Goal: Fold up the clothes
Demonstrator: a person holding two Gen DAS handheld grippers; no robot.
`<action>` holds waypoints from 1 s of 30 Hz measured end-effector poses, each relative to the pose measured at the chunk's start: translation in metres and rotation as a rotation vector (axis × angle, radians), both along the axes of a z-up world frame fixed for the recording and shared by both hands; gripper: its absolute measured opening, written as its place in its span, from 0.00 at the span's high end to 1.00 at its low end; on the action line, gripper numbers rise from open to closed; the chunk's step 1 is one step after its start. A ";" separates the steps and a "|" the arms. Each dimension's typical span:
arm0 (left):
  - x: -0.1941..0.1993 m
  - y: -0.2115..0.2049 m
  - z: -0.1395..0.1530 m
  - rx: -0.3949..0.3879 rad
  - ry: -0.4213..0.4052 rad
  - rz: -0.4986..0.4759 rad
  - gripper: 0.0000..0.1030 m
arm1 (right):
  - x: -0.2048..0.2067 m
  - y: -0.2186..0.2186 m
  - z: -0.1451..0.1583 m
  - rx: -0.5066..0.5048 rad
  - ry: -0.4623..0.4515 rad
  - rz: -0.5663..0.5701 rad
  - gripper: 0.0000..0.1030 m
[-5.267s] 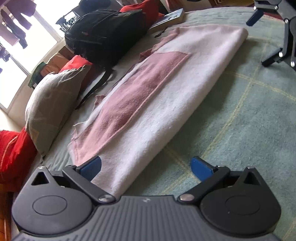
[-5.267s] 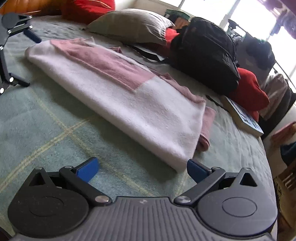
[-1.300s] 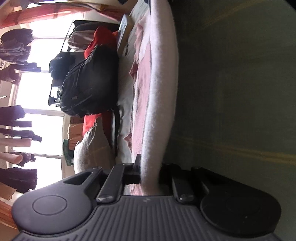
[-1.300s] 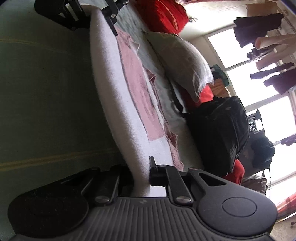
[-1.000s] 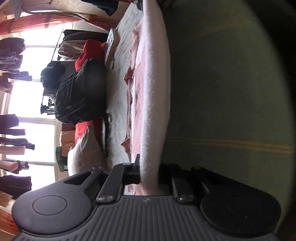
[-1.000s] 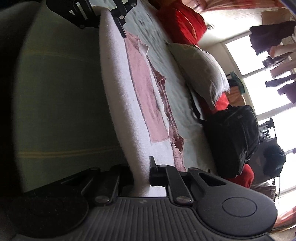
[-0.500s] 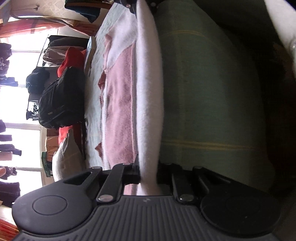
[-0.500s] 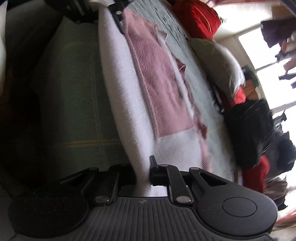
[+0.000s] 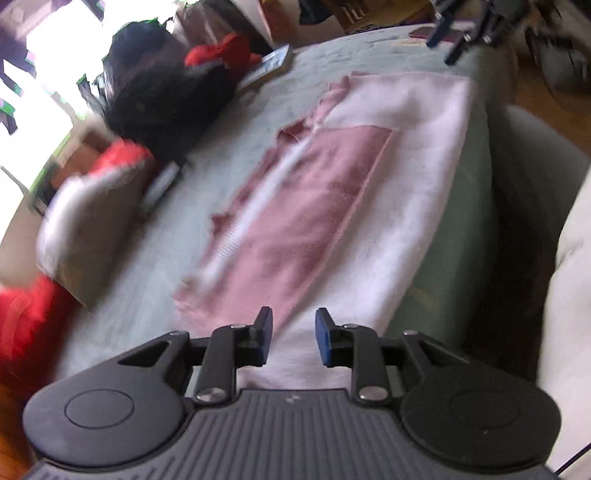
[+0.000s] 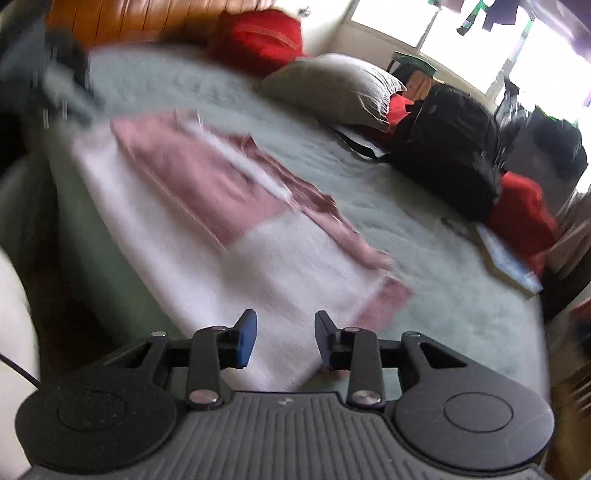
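Observation:
A folded white and pink garment [image 9: 332, 206] lies flat near the front edge of the green bedspread [image 9: 207, 155]. The garment [image 10: 229, 236] also fills the middle of the right wrist view. My left gripper [image 9: 291, 338] hovers over the garment's near end; its jaws are opening and nothing is pinched between the blue pads. My right gripper [image 10: 284, 338] hangs over the other end, jaws also opening, free of the cloth. The right gripper [image 9: 465, 26] shows far off at the top of the left wrist view. Both views are motion-blurred.
A black backpack [image 10: 447, 155], a grey pillow [image 10: 332, 88] and red cushions [image 10: 258, 37] line the far side of the bed. A book [image 10: 506, 258] lies near the backpack. The bed's front edge [image 9: 480, 221] drops off beside the garment; pale cloth [image 9: 569, 314] shows there.
Both grippers let go of the garment's folded edge, their jaws parted, and they rolled back level and lifted. The garment now lies flat on the bed.

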State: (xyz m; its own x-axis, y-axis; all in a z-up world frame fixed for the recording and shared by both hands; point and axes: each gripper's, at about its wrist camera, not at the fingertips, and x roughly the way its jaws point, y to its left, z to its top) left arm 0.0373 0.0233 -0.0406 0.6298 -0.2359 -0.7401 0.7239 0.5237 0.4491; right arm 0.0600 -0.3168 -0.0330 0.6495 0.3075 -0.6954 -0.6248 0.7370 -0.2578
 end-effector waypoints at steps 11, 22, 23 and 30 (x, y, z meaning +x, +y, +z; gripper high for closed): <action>0.019 0.014 -0.010 -0.049 0.072 0.124 0.53 | 0.026 -0.015 -0.041 0.146 0.146 -0.137 0.49; 0.107 0.014 -0.041 -0.398 0.230 0.390 0.12 | 0.088 -0.007 -0.044 0.385 0.122 -0.334 0.23; 0.110 0.015 -0.049 -0.414 0.242 0.402 0.08 | 0.089 -0.009 -0.054 0.389 0.132 -0.352 0.23; 0.107 0.021 -0.036 -0.503 0.218 0.512 0.06 | 0.078 -0.018 -0.059 0.396 0.101 -0.433 0.19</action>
State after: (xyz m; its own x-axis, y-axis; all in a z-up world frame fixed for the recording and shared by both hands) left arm 0.1441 0.0445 -0.0770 0.6028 -0.2956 -0.7411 0.3802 0.9230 -0.0589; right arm 0.1383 -0.3347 -0.0916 0.7106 0.2779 -0.6463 -0.2531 0.9581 0.1338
